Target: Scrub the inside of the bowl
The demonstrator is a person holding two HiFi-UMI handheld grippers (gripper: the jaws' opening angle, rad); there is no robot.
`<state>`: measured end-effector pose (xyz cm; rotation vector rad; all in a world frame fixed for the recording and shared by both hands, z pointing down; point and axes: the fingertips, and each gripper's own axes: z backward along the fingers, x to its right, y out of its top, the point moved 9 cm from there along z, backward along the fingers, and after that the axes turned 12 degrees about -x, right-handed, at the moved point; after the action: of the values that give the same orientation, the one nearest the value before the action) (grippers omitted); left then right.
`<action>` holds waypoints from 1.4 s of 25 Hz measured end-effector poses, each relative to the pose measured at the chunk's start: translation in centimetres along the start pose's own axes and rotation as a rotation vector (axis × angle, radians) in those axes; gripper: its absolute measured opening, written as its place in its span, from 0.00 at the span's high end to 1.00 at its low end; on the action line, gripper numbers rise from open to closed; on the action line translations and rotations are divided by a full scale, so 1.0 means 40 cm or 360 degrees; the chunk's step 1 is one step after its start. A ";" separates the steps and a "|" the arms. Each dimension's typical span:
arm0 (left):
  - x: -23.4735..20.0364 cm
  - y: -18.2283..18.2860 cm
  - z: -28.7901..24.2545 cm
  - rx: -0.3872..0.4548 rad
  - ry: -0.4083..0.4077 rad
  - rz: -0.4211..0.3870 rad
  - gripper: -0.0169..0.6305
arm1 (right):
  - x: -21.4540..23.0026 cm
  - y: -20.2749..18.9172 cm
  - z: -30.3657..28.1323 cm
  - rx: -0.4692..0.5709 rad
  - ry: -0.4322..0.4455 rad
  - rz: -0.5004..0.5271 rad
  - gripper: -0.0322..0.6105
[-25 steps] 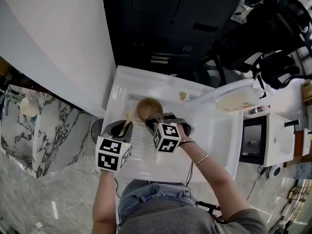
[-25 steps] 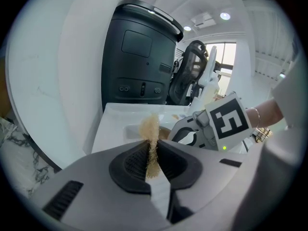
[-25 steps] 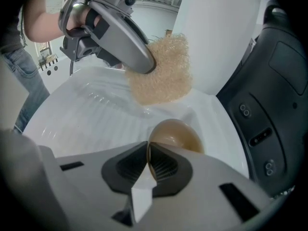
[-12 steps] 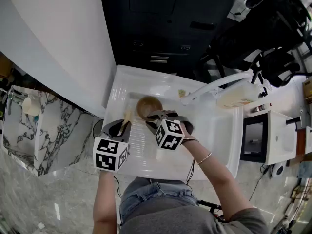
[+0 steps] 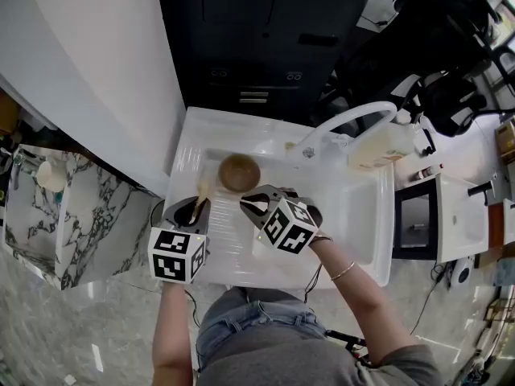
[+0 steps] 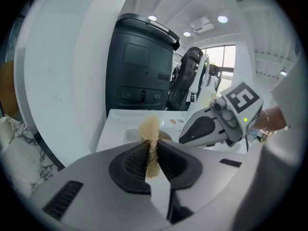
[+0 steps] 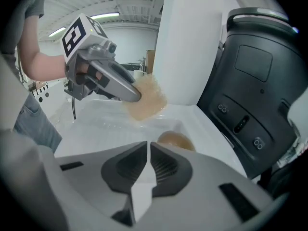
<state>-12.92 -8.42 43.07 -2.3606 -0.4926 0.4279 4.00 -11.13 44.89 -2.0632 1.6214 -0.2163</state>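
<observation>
A round brown bowl [image 5: 239,172] rests in the white sink [image 5: 354,215], toward its far left; it also shows in the right gripper view [image 7: 175,141]. My left gripper [image 5: 198,203] is shut on a tan scrubbing sponge [image 5: 203,190], just left of the bowl. In the left gripper view the sponge [image 6: 150,129] stands up between the jaws [image 6: 152,146] and hides most of the bowl. My right gripper [image 5: 246,203] is shut with nothing in it, a little nearer than the bowl. The right gripper view [image 7: 148,146] shows the left gripper [image 7: 108,81] holding the sponge [image 7: 147,100] above the basin.
A curved white faucet [image 5: 348,122] arches over the sink's far right, with a pale jug [image 5: 382,146] beside it. A tall black bin [image 5: 265,39] stands behind the sink. A white wall [image 5: 96,71] runs along the left.
My right gripper has drawn back from the bowl's rim toward the person. The left gripper with the sponge stays beside the bowl.
</observation>
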 end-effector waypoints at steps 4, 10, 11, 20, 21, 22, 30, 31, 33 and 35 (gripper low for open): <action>0.020 -0.011 0.013 0.0027 -0.0014 0.0010 0.90 | -0.033 -0.012 0.042 0.0067 -0.0004 -0.0083 0.91; 0.058 -0.021 0.034 0.0057 -0.0026 -0.0026 0.90 | -0.068 -0.039 0.103 0.0260 0.0058 -0.0356 0.93; 0.063 -0.023 0.038 0.0064 -0.0028 -0.0034 0.90 | -0.072 -0.044 0.111 0.0295 0.0074 -0.0408 0.93; 0.110 -0.013 0.077 0.0135 -0.0044 -0.0115 0.90 | -0.084 -0.096 0.190 0.0617 0.0192 -0.0933 0.93; 0.115 -0.013 0.080 0.0143 -0.0047 -0.0120 0.90 | -0.086 -0.102 0.197 0.0654 0.0203 -0.0984 0.93; 0.119 -0.014 0.083 0.0151 -0.0050 -0.0123 0.90 | -0.088 -0.107 0.204 0.0691 0.0214 -0.1031 0.93; 0.147 -0.024 0.110 0.0219 -0.0091 -0.0122 0.90 | -0.121 -0.147 0.247 0.0943 0.0233 -0.1324 0.93; 0.150 -0.026 0.114 0.0231 -0.0097 -0.0118 0.90 | -0.126 -0.152 0.252 0.0964 0.0218 -0.1341 0.93; 0.158 -0.027 0.120 0.0255 -0.0105 -0.0116 0.90 | -0.135 -0.160 0.262 0.0993 0.0167 -0.1363 0.93; 0.166 -0.027 0.127 0.0277 -0.0112 -0.0119 0.90 | -0.141 -0.168 0.274 0.1016 0.0097 -0.1384 0.94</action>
<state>-9.53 -1.81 39.04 -2.1587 -0.5519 0.4997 12.83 -1.57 39.67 -2.0742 0.4568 -0.9520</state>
